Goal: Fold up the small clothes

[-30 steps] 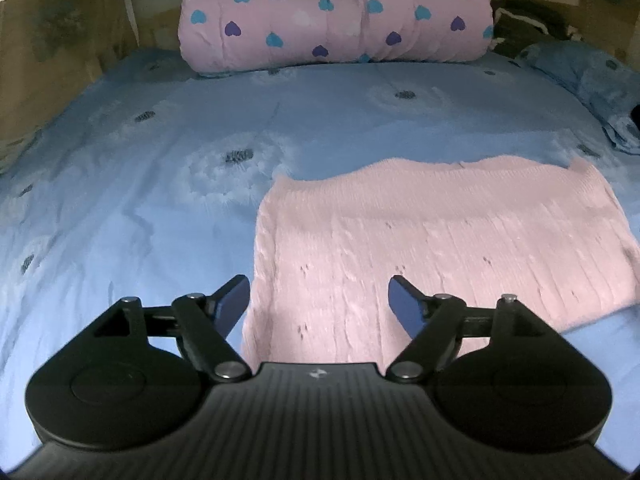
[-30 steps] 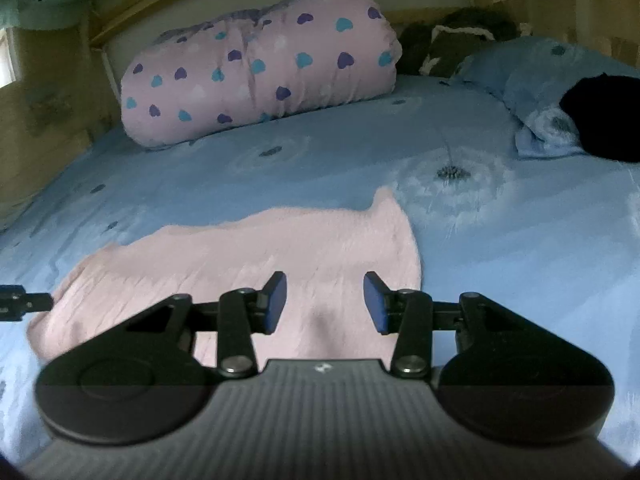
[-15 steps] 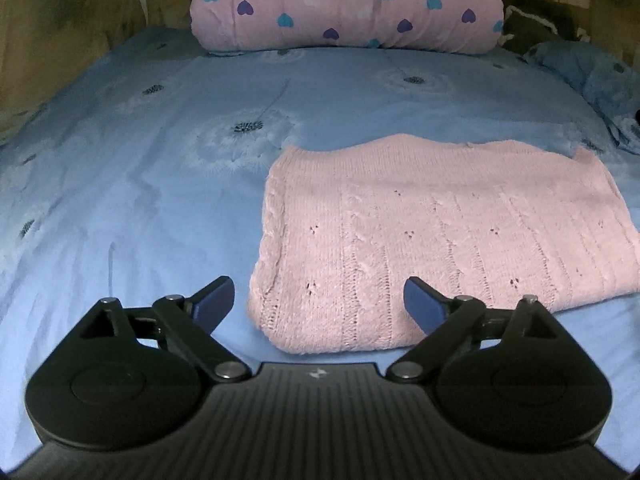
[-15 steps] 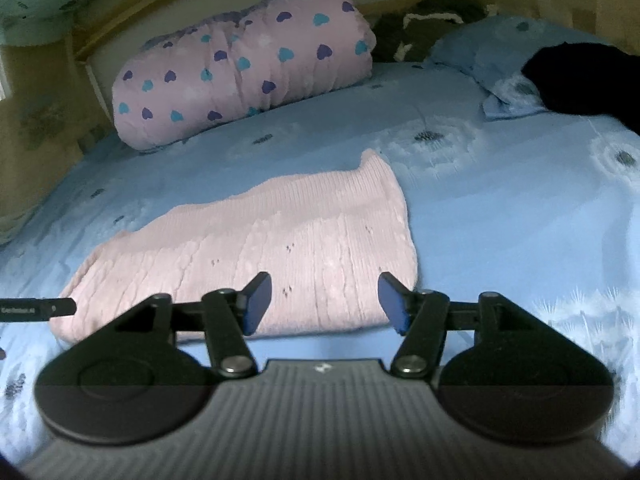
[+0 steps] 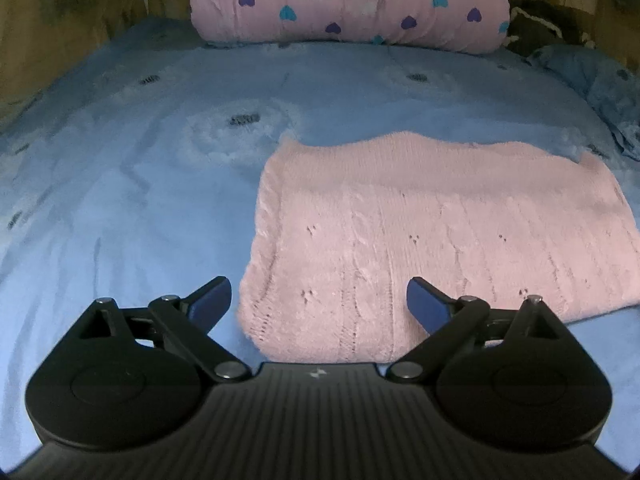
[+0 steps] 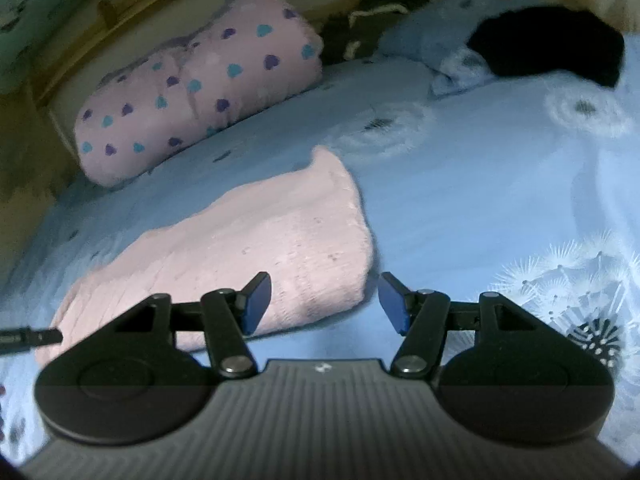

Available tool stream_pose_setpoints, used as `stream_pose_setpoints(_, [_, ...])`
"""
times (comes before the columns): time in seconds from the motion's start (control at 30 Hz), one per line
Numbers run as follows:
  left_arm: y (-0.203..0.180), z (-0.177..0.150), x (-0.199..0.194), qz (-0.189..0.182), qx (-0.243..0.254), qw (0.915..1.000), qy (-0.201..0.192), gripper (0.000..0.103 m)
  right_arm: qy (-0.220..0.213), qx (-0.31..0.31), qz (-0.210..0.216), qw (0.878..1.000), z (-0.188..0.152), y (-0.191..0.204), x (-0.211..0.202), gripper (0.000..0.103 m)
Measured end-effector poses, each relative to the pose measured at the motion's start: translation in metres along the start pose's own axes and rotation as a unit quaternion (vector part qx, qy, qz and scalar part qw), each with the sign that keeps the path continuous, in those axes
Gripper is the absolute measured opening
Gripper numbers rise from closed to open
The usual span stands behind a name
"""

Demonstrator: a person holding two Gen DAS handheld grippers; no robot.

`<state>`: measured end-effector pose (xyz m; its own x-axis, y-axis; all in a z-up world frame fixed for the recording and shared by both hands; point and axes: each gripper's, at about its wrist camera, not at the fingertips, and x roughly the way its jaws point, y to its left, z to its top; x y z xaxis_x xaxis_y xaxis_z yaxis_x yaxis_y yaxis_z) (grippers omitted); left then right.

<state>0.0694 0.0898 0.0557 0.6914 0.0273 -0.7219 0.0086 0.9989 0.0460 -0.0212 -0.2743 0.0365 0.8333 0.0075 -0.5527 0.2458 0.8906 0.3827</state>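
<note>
A pink knitted garment (image 5: 420, 232) lies folded into a flat rectangle on the blue bedsheet (image 5: 120, 208). My left gripper (image 5: 318, 292) hovers over the garment's near left corner. Its jaws are opening wide, and the blue pads touch no cloth. In the right wrist view the same pink garment (image 6: 260, 232) stretches away to the left. My right gripper (image 6: 323, 284) stands open at the near right corner, one pad over the cloth and the other over bare sheet. Neither gripper holds anything.
A rolled pink quilt with hearts (image 5: 348, 4) lies across the head of the bed. At the far right a blue pillow (image 6: 432, 48) has a black cloth (image 6: 548, 48) on it. Wooden walls close in the left side. Bare sheet spreads left and right of the garment.
Both grippers have drawn back from the pink garment, so its near edge now shows in full. Both sets of jaws stand wider than before. The right wrist view has tilted.
</note>
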Motion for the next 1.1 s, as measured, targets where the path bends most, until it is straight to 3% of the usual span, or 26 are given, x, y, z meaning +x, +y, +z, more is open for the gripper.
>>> stream_pose_setpoints(0.1, [0.0,-0.004,0.011,-0.006,-0.005,0.9999,0.012,0.097,0.011,0.025,0.025,0.999,0.001,-0.008,0.016,0.063])
stream_pose_setpoints(0.23, [0.003,-0.006,0.02,-0.006,-0.012,0.9997,0.022,0.097,0.012,0.008,0.056,0.998,-0.003,0.0,0.029,0.063])
stream_pose_setpoints(0.3, [0.004,-0.006,0.02,-0.01,-0.018,0.9996,0.02,0.097,0.001,-0.018,0.06,0.998,-0.002,0.007,0.03,0.049])
stream_pose_setpoints(0.33, [0.004,-0.006,0.02,-0.009,-0.018,0.9996,0.02,0.097,-0.002,-0.033,0.057,0.998,-0.001,0.011,0.029,0.017])
stream_pose_setpoints(0.47, [0.003,-0.008,0.023,-0.001,-0.013,0.9997,0.02,0.097,-0.013,-0.051,0.007,0.999,0.009,0.008,0.018,0.01])
stream_pose_setpoints(0.67, [0.002,-0.007,0.022,0.002,-0.011,0.9998,0.017,0.097,0.03,-0.069,-0.056,0.996,-0.003,-0.012,0.027,0.008])
stream_pose_setpoints(0.9, [0.001,0.002,0.005,-0.014,-0.002,0.9999,-0.006,0.097,0.007,-0.06,-0.047,0.997,0.006,-0.004,0.011,0.011])
stream_pose_setpoints(1.1, [-0.004,0.008,0.009,-0.017,0.001,0.9999,0.002,0.097,-0.003,-0.074,-0.003,0.997,0.007,0.014,0.001,0.011])
